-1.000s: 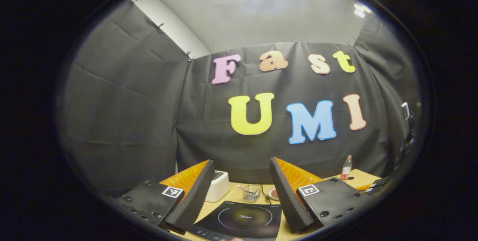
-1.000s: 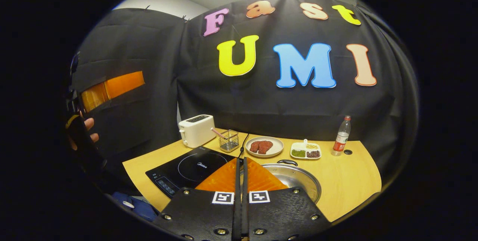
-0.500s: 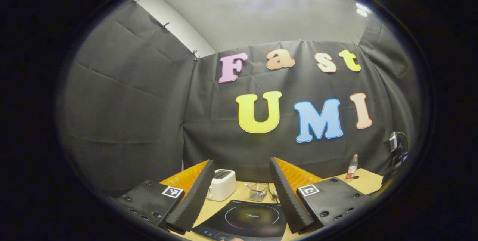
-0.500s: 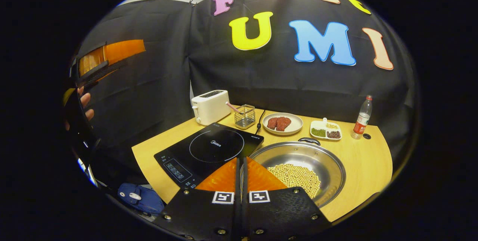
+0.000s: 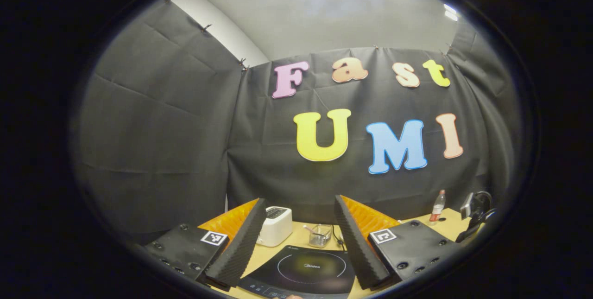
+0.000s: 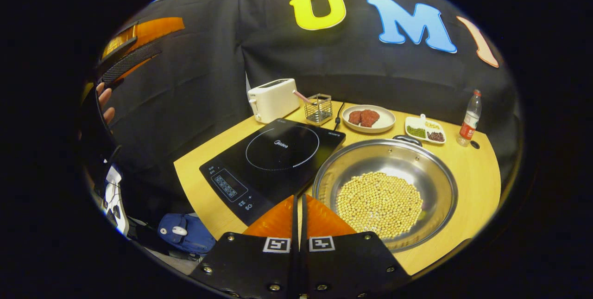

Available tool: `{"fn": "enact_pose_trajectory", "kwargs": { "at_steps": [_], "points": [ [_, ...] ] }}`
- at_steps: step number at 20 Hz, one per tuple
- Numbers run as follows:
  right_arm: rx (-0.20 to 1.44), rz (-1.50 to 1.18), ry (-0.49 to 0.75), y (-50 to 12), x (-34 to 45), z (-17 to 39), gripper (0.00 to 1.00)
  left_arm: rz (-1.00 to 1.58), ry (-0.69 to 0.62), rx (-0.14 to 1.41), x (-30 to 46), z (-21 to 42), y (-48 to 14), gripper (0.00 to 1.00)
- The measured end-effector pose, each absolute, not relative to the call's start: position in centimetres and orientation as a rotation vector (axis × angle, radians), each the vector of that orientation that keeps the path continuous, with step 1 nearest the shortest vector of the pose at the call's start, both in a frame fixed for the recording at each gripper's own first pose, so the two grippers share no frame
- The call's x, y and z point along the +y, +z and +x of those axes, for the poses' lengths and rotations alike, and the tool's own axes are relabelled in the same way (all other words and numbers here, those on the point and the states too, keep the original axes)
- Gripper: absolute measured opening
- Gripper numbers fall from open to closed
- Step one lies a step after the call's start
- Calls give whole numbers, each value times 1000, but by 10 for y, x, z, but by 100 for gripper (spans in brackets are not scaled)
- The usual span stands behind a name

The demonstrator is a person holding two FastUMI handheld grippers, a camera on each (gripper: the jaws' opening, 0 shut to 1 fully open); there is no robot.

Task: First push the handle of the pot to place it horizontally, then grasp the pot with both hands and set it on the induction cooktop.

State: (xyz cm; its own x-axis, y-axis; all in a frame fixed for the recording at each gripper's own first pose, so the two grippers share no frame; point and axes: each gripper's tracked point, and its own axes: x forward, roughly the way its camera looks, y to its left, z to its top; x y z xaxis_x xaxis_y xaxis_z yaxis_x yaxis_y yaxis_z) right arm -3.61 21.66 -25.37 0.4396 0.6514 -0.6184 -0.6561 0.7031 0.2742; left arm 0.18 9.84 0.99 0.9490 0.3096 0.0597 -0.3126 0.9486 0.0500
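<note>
Steel pot (image 6: 384,187), holding pale beans, sits on the table (image 6: 468,169) just right of the induction cooktop (image 6: 273,160), per right gripper view. Right claw (image 6: 299,206) clenched, empty, above the table. Left claw (image 5: 296,238) released; pot handle (image 6: 407,139) apparently at far rim.

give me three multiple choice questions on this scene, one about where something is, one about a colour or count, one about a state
1. Where does the pot stand?
A. on the induction cooktop
B. on the table beside the induction cooktop
C. on the toaster

2. What colour is the toaster?
A. white
B. red
C. green

3. How do the right gripper jaws stand?
A. wide open
B. shut on the pot
C. shut, holding nothing

Answers:
1 B, the pot rests on the table right of the induction cooktop.
2 A, its body is white.
3 C, its orange fingers meet with nothing between them.
</note>
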Motion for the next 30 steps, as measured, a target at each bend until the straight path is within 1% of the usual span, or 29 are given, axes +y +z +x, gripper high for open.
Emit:
{"fn": "enact_pose_trajectory", "kwargs": {
  "at_steps": [6,9,15,30],
  "points": [
    [929,46,809,-287,213,-55,1,58,314,-44,97,4,5,96],
    [972,71,787,-297,207,-58,1,57,313,-44,99,5,5,96],
    [1004,67,758,-306,194,-60,1,51,296,-38,94,7,2,96],
    [1039,119,721,-304,171,-59,1,36,243,-39,74,26,-1,96]
  ]
}}
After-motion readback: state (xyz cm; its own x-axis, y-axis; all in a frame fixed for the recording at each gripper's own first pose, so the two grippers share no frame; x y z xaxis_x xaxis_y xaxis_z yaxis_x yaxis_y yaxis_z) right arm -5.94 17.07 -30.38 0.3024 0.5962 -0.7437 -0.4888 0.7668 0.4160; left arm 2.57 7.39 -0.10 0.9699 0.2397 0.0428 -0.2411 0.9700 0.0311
